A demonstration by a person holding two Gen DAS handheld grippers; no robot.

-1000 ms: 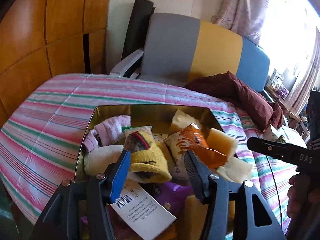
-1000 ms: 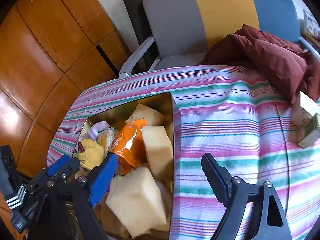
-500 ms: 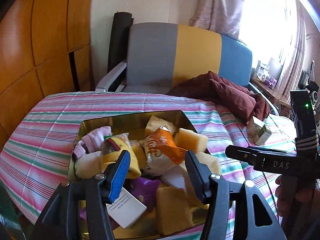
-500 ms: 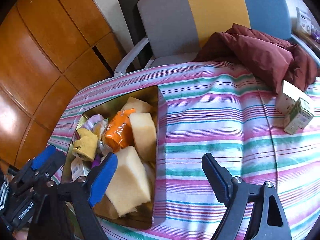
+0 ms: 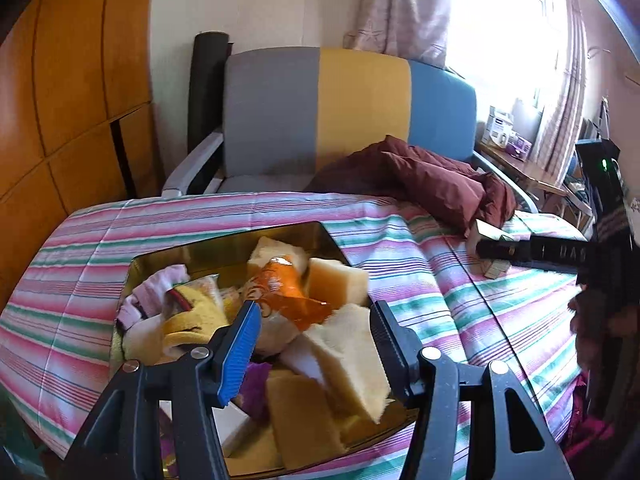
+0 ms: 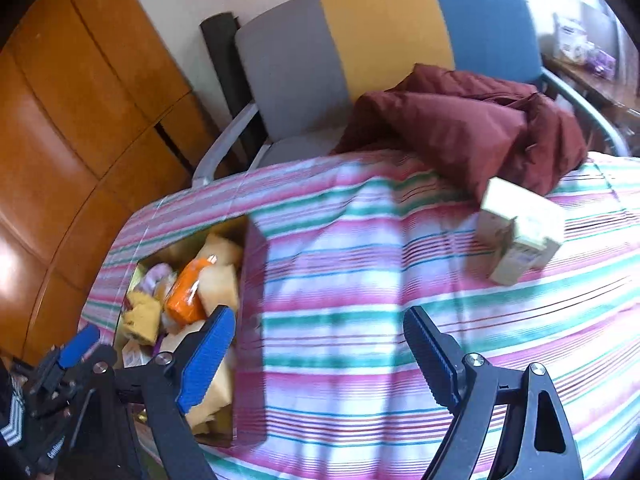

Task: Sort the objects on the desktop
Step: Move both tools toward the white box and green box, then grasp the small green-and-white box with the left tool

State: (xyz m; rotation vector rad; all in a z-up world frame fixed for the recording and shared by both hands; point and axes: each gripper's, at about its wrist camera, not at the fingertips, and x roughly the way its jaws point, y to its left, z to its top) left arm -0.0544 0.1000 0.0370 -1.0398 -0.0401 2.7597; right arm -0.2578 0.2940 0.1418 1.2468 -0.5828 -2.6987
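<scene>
Both tools are seen pulled back and raised compared with a second ago; more of the striped cloth (image 6: 360,280) on the tabletop is now in view in both wrist views.

Left tool (image 5: 314,330): jaws part-open, nothing gripped, no pad contact seen. It is held above the near end of the gold tin (image 5: 224,248); a second ago the yellow sock (image 5: 192,316) sat right between the fingers, now it lies left of the blue pad, further off. Gap unchanged.

Right tool (image 6: 316,344): jaws wide, empty, over bare striped cloth to the right of the tin. Earlier it straddled the tin's right wall; now the tin is left of its blue pad, and the view is shifted toward the two small cartons (image 6: 520,236). Frame is motion-blurred. Gap unchanged.

Task things: the tin holds a loose pile – orange snack bag (image 5: 288,292) in the middle, foam sponge blocks (image 5: 344,344) right and front, pink-white cloth (image 5: 152,292) at left, yellow sock beside it, a purple item (image 5: 256,380) low in the pile, partly hidden. Pile layout looks the same as before. The cartons lie on the cloth just in front of the maroon jacket (image 6: 460,128), touching each other; a second ago they were only at the right edge of the right view.

Behind the tabletop: tricolour chair (image 5: 352,108), wood panelling (image 5: 72,80).
</scene>
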